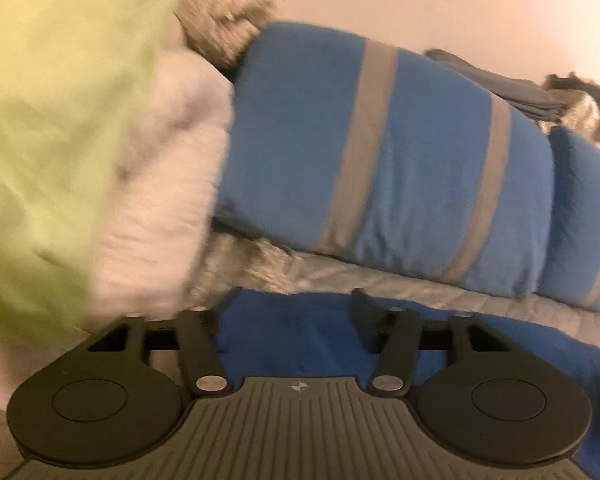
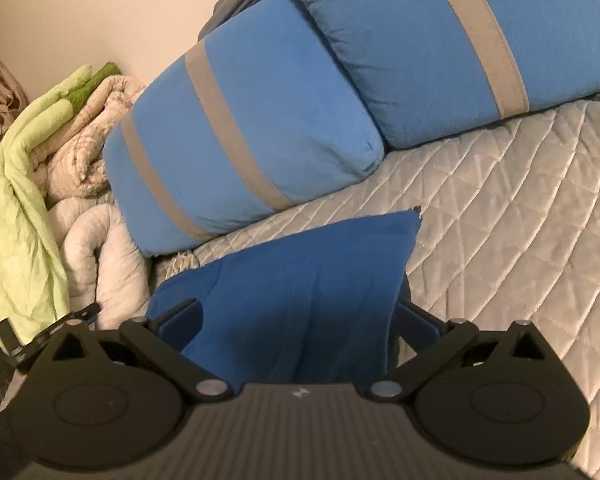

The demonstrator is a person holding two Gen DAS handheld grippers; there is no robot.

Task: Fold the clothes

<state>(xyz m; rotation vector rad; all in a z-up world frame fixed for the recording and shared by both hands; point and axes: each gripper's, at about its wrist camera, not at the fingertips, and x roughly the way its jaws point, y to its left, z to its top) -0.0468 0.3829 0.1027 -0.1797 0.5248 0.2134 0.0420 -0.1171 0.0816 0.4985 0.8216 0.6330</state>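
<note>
- Right gripper (image 2: pixel 298 308): tipped down toward the bed, rolled so that the bed runs aslant; jaws spread wide, nothing pinched.
- Blue cloth (image 2: pixel 300 280): task garment, draped between the wide right fingers, one corner peaking at 1 o'clock, resting on the bedspread.
- Left gripper (image 1: pixel 300 304): angled downward over the same blue cloth (image 1: pixel 292 340); one finger (image 1: pixel 362 306) showing at 1 o'clock of the cloth, the other hidden by fabric; jaws part-way apart, grip or no grip impossible to tell, view blurred.
- Quilted bedspread (image 2: pixel 500 220): pale grey, diamond-stitched, under the cloth and out to 3 o'clock.
- Near pillow (image 2: pixel 240 140): light blue with grey bands, lying at 12 o'clock of the cloth, just beside it.
- Far pillow (image 2: pixel 460 40): same pattern, at 1 o'clock, touching the near one.
- White quilt roll (image 2: pixel 100 260): at 9 o'clock, against the near pillow's end.
- Green fabric (image 2: pixel 24 232): pale, crumpled, at 9 o'clock beyond the roll; large and blurred in the left view (image 1: pixel 52 120).
- Beige bundle (image 2: pixel 92 132): at 10 o'clock, piled against the wall (image 2: pixel 100 12).
</note>
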